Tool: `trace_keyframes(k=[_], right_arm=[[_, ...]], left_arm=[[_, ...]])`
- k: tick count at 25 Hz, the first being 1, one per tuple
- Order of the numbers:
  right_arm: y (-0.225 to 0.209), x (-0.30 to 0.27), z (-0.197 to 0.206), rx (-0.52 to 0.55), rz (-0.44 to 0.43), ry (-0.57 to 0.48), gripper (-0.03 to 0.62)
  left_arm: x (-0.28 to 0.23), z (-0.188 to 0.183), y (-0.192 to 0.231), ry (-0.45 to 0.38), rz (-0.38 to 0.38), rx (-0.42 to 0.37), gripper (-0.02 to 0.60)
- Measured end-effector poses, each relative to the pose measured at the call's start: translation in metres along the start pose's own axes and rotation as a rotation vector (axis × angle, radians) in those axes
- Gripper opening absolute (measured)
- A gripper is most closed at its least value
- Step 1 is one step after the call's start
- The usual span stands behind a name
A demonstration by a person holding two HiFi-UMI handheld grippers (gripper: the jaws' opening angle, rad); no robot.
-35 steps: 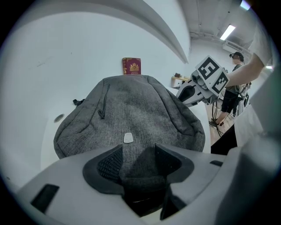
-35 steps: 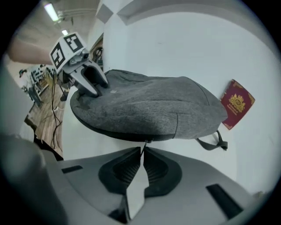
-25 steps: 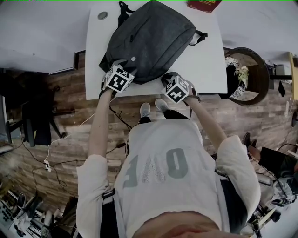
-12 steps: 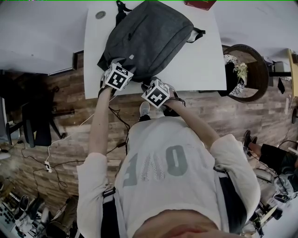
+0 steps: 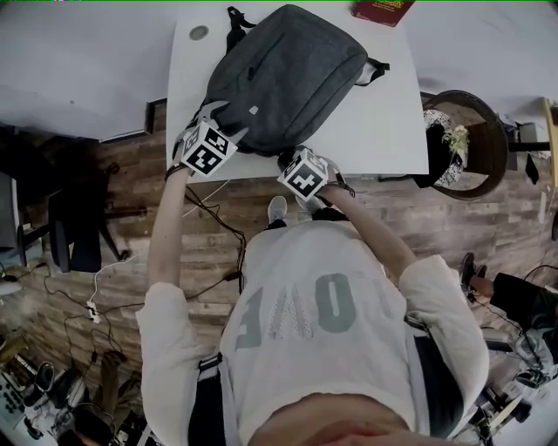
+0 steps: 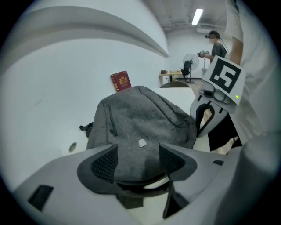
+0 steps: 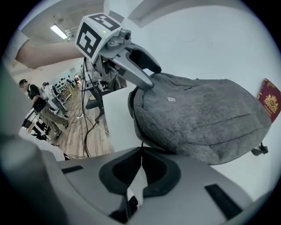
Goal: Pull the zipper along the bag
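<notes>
A grey backpack (image 5: 288, 74) lies on the white table (image 5: 375, 122). My right gripper (image 5: 294, 158) is at the bag's near edge, shut on the thin dark zipper pull (image 7: 141, 148), which runs from the bag (image 7: 202, 114) into the closed jaws (image 7: 141, 160). My left gripper (image 5: 222, 122) hangs just off the bag's near left corner. Its jaws have just been opening and stand apart (image 6: 138, 160). The bag's edge (image 6: 140, 123) shows between the pads but they do not press on it. Each gripper view shows the other gripper: the left gripper (image 7: 153, 75) and the right gripper (image 6: 203, 125).
A red booklet (image 5: 381, 9) lies on the table beyond the bag. A round cable hole (image 5: 199, 32) sits at the table's far left corner. The table's front edge runs just under both grippers. A dark round stool (image 5: 462, 139) stands to the right, and cables trail over the wooden floor (image 5: 131, 261).
The right gripper slid left along the bag's near edge, still shut. The left gripper lifted and drew left off the bag's corner, its jaws wider apart.
</notes>
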State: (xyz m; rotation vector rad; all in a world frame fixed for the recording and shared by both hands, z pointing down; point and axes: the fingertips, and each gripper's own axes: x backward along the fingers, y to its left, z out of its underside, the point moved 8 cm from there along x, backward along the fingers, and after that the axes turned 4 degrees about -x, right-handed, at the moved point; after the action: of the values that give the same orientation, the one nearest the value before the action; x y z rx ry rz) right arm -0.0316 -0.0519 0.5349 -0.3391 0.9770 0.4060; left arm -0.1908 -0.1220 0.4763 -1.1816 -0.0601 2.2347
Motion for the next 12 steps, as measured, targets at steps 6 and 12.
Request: trace_keyframes(k=[6, 12], right_arm=[[-0.008, 0.015, 0.010, 0.079, -0.009, 0.019, 0.031], [-0.017, 0.027, 0.028, 0.077, 0.035, 0.033, 0.031]], left_arm=[[0.016, 0.012, 0.020, 0.145, -0.001, -0.264, 0.281], [0.013, 0.001, 0.010, 0.119, 0.093, -0.350, 0.299]])
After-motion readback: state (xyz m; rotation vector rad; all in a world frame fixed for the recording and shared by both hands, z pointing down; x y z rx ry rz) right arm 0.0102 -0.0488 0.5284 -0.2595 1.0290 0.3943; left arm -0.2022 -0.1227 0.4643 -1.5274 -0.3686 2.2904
